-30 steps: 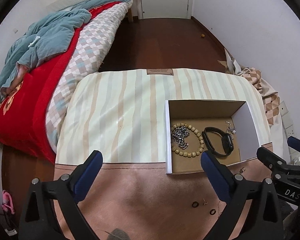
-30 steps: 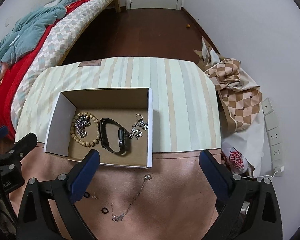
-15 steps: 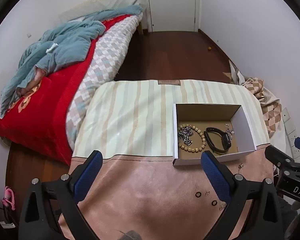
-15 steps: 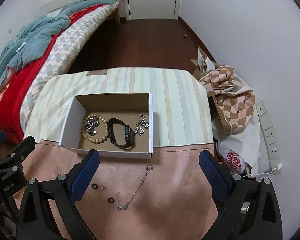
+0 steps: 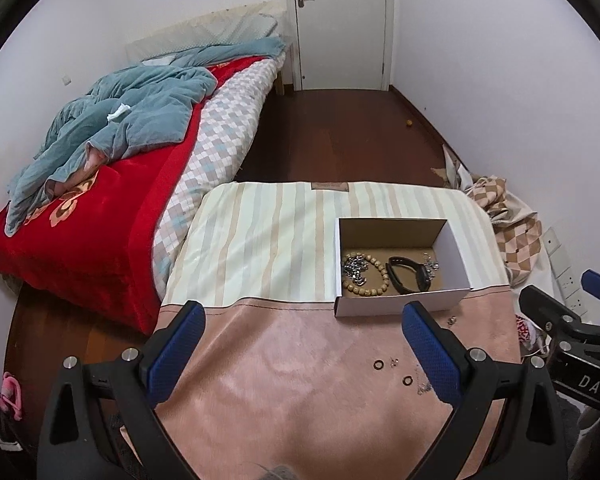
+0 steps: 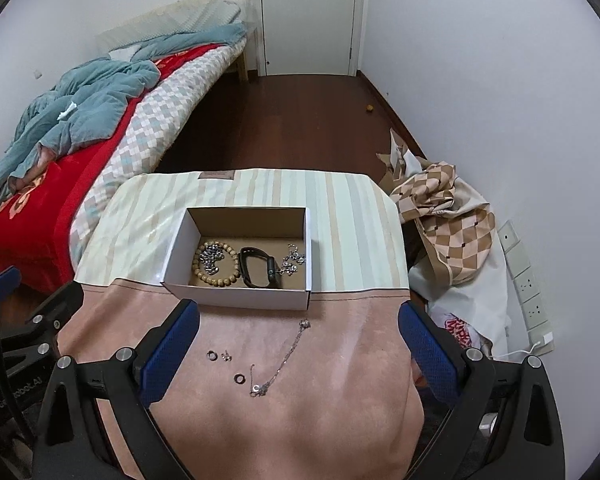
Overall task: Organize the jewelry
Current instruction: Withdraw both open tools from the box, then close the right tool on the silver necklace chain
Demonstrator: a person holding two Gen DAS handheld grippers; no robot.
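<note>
My left gripper and right gripper hung above pink cloth, jaws spread wide, nothing held. Box held bead bracelet, black band. Necklace and two rings lay on cloth near box.

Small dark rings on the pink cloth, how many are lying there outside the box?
2. One small dark ring lies nearer the white cardboard box, beside a tiny silver stud; the other dark ring lies closer to the camera, beside the thin silver chain necklace. None looks hidden.
</note>
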